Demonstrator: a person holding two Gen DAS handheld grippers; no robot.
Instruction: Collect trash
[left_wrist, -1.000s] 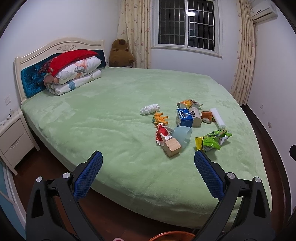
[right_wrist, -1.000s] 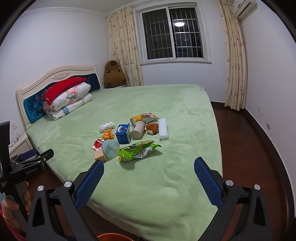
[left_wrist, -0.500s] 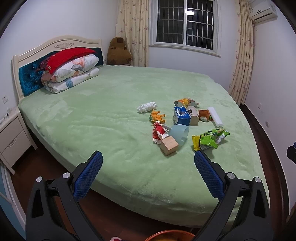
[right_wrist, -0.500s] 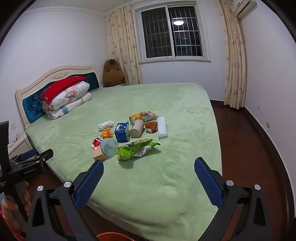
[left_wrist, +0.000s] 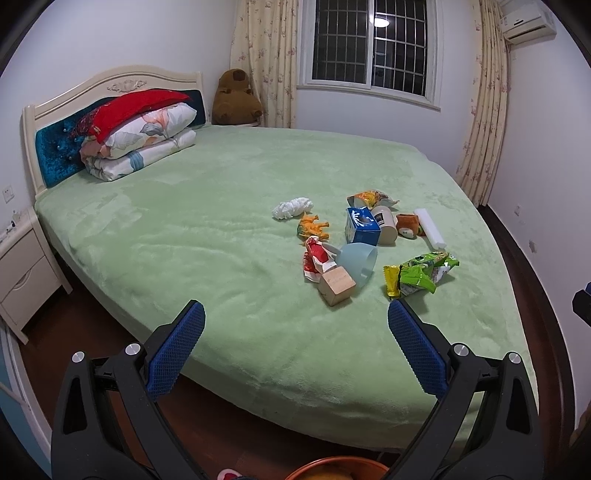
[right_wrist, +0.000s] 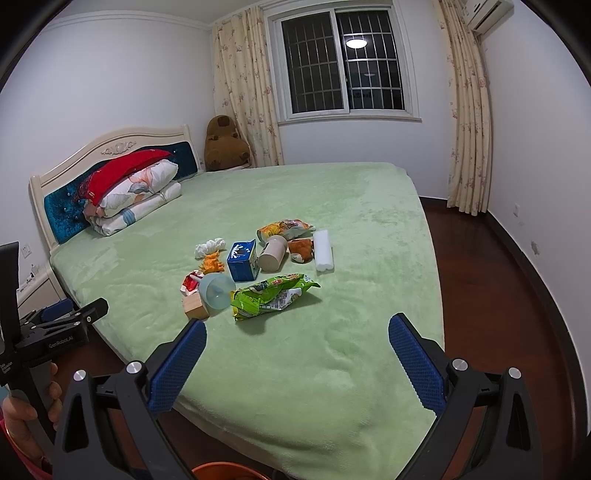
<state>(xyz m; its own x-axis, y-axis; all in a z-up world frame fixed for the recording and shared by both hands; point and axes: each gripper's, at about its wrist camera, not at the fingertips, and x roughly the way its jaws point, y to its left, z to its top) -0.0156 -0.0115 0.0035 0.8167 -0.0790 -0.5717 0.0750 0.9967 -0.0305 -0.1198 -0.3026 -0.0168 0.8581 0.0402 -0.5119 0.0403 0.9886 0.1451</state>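
Observation:
A cluster of items lies on the green bed (left_wrist: 207, 236): a green snack bag (left_wrist: 421, 273) (right_wrist: 273, 295), a yellow snack bag (left_wrist: 369, 197) (right_wrist: 284, 229), a red wrapper (left_wrist: 316, 256), a crumpled white tissue (left_wrist: 291, 208) (right_wrist: 209, 246), a blue carton (left_wrist: 361, 225) (right_wrist: 242, 260), a paper cup (left_wrist: 384, 229) (right_wrist: 272, 253), a pale blue cup (left_wrist: 356, 262) (right_wrist: 218, 290), a wooden block (left_wrist: 336, 284) (right_wrist: 195, 306) and a white roll (left_wrist: 430, 232) (right_wrist: 322, 251). My left gripper (left_wrist: 295, 347) and right gripper (right_wrist: 295, 354) are open and empty, short of the bed's near edge.
An orange bin rim (left_wrist: 336, 469) (right_wrist: 229, 472) shows below both grippers. An orange toy (left_wrist: 312, 227) and a small plush (left_wrist: 406, 225) lie among the items. Pillows (left_wrist: 140, 136) sit at the headboard. A nightstand (left_wrist: 22, 273) stands left. Dark wood floor (right_wrist: 491, 295) runs right of the bed.
Both views have shifted slightly; the bed and the items sit a little lower and closer in the frames. Both grippers stay open.

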